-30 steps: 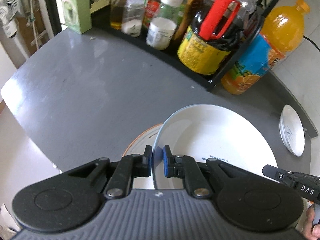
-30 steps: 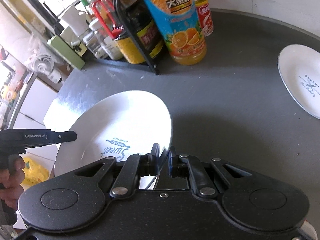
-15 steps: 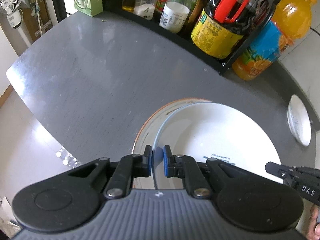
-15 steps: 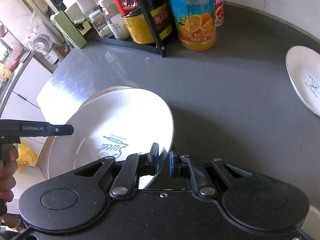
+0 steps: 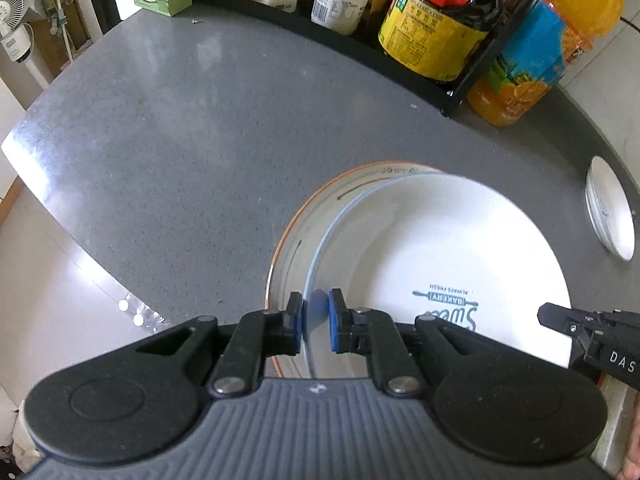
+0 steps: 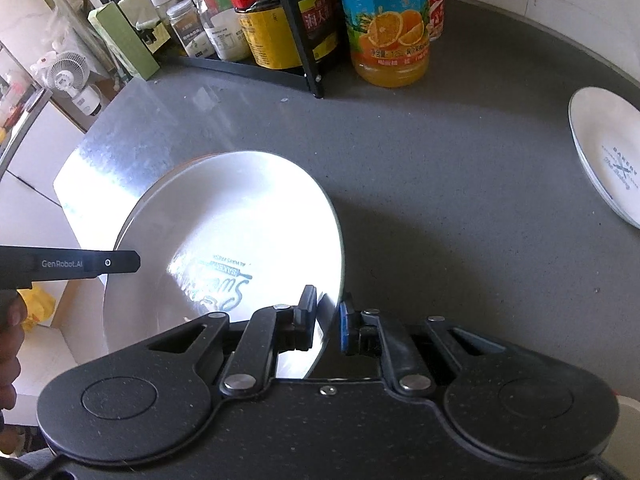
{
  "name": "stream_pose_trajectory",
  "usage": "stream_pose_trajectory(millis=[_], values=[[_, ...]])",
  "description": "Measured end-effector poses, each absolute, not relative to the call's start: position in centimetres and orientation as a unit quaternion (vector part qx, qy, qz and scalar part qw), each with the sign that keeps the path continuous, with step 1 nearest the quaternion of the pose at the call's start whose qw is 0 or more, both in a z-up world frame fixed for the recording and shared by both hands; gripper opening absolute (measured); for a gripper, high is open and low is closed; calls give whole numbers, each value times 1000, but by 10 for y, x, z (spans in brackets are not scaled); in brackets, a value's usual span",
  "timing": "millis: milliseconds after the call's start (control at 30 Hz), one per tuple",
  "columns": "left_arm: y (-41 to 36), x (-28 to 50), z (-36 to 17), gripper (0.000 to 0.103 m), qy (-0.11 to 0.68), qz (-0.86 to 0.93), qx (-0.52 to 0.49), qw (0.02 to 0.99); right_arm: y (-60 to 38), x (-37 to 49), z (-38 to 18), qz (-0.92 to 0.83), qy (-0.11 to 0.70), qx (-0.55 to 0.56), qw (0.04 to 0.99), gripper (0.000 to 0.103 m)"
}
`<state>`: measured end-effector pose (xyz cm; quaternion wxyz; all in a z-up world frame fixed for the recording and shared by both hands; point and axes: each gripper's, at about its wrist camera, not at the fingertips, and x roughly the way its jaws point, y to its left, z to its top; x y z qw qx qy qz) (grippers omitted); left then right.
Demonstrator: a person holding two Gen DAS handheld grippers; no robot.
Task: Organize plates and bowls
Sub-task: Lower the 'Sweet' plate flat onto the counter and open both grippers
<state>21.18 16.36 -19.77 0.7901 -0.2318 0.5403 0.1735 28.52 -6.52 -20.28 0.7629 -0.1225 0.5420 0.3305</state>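
Observation:
A large white plate (image 5: 432,248) with a blue bakery print is held by both grippers at opposite rims. My left gripper (image 5: 314,320) is shut on its left rim; my right gripper (image 6: 326,318) is shut on its right rim. The plate (image 6: 224,248) hangs just over an orange-rimmed plate (image 5: 320,208) lying on the grey counter, which shows only as a crescent at the left. A smaller white plate (image 6: 608,152) with a printed logo lies apart at the far right of the counter (image 5: 192,120).
A black rack (image 5: 472,68) with sauce bottles and jars lines the back of the counter. An orange juice bottle (image 6: 388,28) stands beside it, a green box (image 6: 124,40) at its left end. The counter's edge (image 5: 60,200) drops off at the left. A hand (image 6: 12,320) grips the left tool.
The held plate has come down and to the left over the orange-rimmed plate, which now shows beneath it. Both grippers keep their hold on the rims.

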Motion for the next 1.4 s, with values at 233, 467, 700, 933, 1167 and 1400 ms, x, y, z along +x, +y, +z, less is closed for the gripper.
stream_pose_trajectory(millis=[233,467,700,933,1167,1400], values=[[163,215,-200,13,547,167,-222,790,-66,285,-200,318,532,-118,776,11],[163,222,-192,13,544,168,-216,793,-67,286,-201,319,535,-114,774,10],[169,219,-189,13,540,176,-220,793,-63,288,-202,318,538,-121,771,12],[164,223,-191,13,543,174,-197,798,-52,286,-202,305,543,-152,768,15],[164,223,-192,13,540,172,-194,801,-55,284,-199,295,553,-151,764,21],[167,223,-192,10,538,169,-199,801,-60,280,-198,288,557,-141,766,21]])
